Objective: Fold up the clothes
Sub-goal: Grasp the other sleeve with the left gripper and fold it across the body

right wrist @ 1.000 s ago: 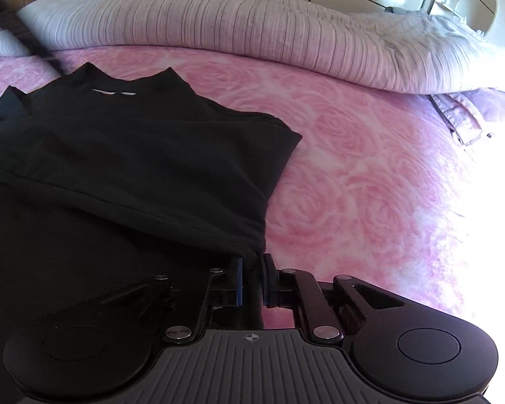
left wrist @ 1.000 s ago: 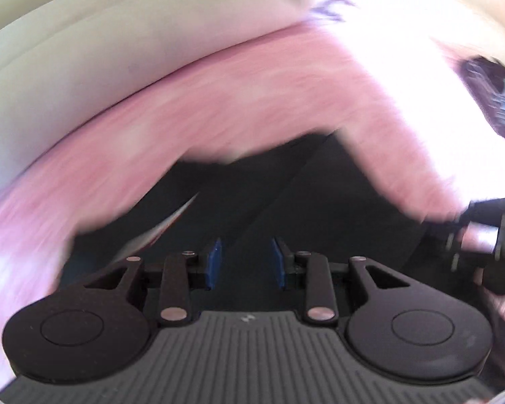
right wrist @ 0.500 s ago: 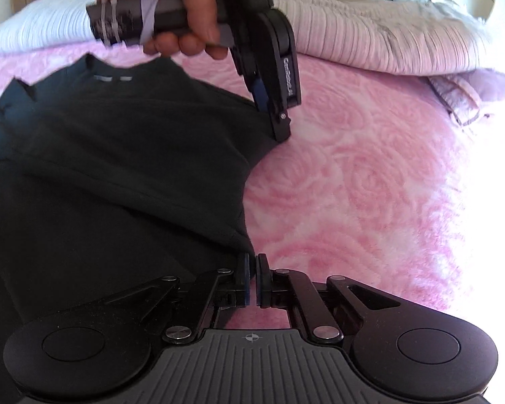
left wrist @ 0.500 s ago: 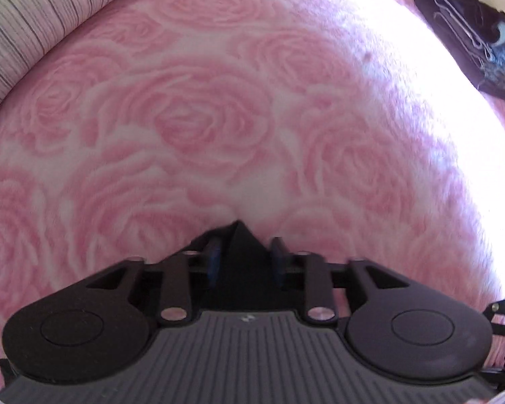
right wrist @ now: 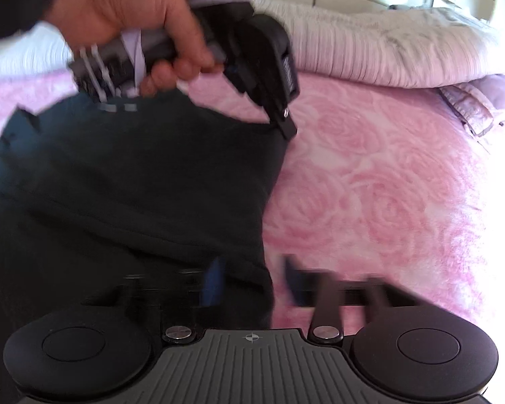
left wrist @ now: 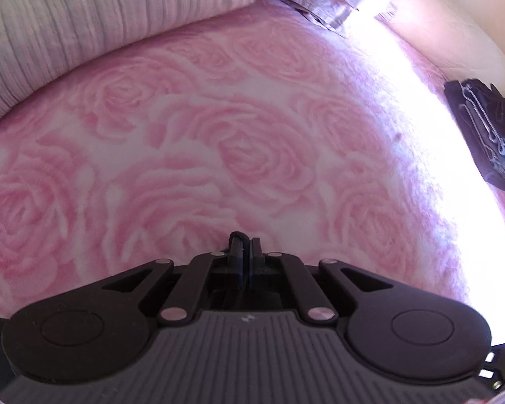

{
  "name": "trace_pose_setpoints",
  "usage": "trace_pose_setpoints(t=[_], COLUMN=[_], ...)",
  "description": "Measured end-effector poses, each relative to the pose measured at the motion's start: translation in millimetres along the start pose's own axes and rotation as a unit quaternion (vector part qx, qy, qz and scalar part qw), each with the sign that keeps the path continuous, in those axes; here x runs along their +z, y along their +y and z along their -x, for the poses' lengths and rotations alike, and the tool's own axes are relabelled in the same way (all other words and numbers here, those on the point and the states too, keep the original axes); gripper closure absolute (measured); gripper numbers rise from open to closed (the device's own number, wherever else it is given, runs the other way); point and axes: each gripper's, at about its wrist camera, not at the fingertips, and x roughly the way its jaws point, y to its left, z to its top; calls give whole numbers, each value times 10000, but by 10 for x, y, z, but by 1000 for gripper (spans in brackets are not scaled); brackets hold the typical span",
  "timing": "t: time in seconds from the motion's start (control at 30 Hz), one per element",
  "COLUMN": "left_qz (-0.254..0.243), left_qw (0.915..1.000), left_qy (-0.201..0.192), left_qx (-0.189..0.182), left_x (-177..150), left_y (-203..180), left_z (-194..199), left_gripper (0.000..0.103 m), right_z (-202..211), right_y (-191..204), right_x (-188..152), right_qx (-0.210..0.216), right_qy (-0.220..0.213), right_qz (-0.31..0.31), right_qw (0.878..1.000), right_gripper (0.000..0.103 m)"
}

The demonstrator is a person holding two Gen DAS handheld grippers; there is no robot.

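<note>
The black shirt (right wrist: 124,181) lies on the bed (right wrist: 387,185). The left gripper (left wrist: 245,249) is pressed together, pinching a shirt corner. The right gripper (right wrist: 252,282) stands spread astride the shirt's right edge.

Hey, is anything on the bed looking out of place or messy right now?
Nothing is spilled or damaged. The black shirt lies partly folded on the pink rose bedspread. The left gripper pinches its corner, and the right gripper is open at its lower edge. A dark item sits alone at the bed's far edge.
</note>
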Motion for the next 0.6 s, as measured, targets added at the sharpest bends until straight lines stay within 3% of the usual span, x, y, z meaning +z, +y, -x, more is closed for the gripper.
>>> trace_pose_setpoints(t=[0.23,0.43,0.53,0.6], left_qz=[431,713,903,1110], left_qw=[9990,9946,9892,9844], left_qy=[-148,-581,-666,-541], left_qx=[-26,481,946,1252], left_x=[-42,-203,-565,-953], left_y=[134,522,704,803], left_z=[134,954,1450,1723], left_gripper=[97,92,90,87], right_z=[114,229,415,549], right_y=[-84,-193,-108,9], right_x=[-197,-222,-200,-183], right_qx=[-399,-692,-739,-595], right_qy=[308,639,583,502], right_qz=[-84,-261,-235,-246], right_qw=[9987,9952,9953,9967], right_gripper=[101,99,81,61])
